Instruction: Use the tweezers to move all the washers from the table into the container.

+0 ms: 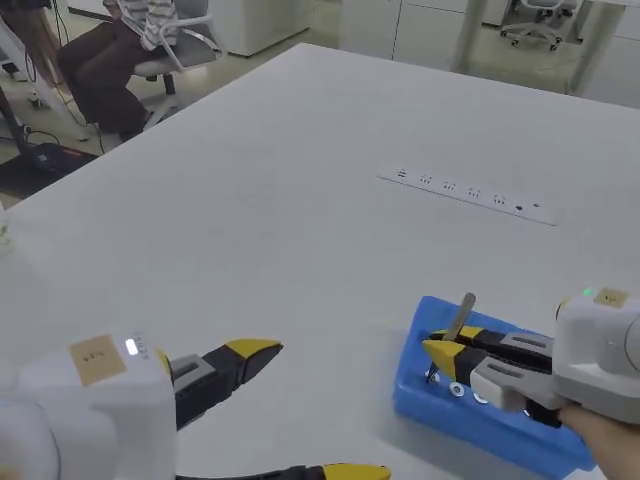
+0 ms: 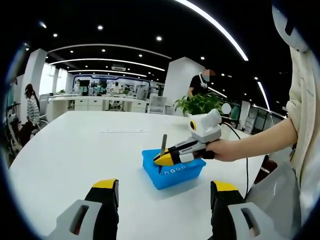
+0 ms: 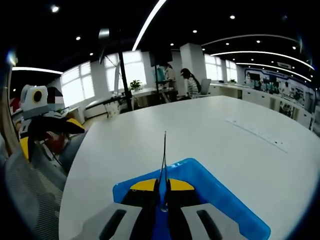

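A blue container (image 1: pixel 500 425) sits on the white table (image 1: pixel 300 200) at the near right. Several small washers (image 1: pixel 457 389) lie inside it in a row. My right gripper (image 1: pixel 434 353) hovers over the container, shut on metal tweezers (image 1: pixel 461 316) that point down into it. In the right gripper view the tweezers (image 3: pixel 164 150) stick out past the closed jaws above the container (image 3: pixel 220 200). My left gripper (image 1: pixel 305 410) is at the near left, open and holding nothing. From the left gripper view (image 2: pixel 165 192), the container (image 2: pixel 170 182), washers (image 2: pixel 172 171) and right gripper (image 2: pixel 172 156) lie ahead.
A flush socket strip (image 1: pixel 465 190) is set in the table farther back. A seated person (image 1: pixel 115 45) is on an office chair beyond the far left corner. A potted plant (image 2: pixel 200 104) and a standing person are behind the table.
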Tool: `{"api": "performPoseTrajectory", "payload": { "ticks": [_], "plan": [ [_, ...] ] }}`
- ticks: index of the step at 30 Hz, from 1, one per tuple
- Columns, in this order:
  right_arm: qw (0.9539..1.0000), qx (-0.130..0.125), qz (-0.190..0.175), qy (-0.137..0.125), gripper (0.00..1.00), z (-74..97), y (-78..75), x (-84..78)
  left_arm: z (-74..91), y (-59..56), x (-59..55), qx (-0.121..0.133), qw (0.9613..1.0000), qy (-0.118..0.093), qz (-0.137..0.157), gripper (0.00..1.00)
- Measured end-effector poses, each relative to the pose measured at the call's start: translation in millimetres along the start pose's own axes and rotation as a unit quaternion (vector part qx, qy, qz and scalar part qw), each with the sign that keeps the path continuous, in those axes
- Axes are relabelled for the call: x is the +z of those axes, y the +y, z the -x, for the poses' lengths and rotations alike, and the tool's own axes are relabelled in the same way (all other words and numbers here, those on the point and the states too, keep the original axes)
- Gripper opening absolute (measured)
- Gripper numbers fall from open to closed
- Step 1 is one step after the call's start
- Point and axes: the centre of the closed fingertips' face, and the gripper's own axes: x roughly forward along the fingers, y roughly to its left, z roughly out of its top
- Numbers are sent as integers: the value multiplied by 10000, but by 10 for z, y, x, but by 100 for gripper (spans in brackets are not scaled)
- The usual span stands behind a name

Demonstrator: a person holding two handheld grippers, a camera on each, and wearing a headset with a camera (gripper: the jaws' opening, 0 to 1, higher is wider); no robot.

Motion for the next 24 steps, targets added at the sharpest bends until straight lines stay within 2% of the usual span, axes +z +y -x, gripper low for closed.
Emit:
{"api": "performPoseTrajectory", "payload": {
  "ticks": [3,10,18,21,24],
  "plan": [
    [10000,-22,91,-34,4,23,1,25,0,-3,5,-10,10000,-10,23,76],
    [9994,-61,135,-323,4,173,32,235,2,-23,28,-73,9999,-29,72,76],
    [9980,-3,251,-587,4,473,173,454,20,-76,92,-317,9994,-9,152,76],
    [9976,9,260,-635,4,616,245,480,40,-35,105,-334,9993,128,-63,75],
    [9976,14,270,-632,4,721,308,477,70,14,156,-426,9990,117,-74,74]
  ]
}}
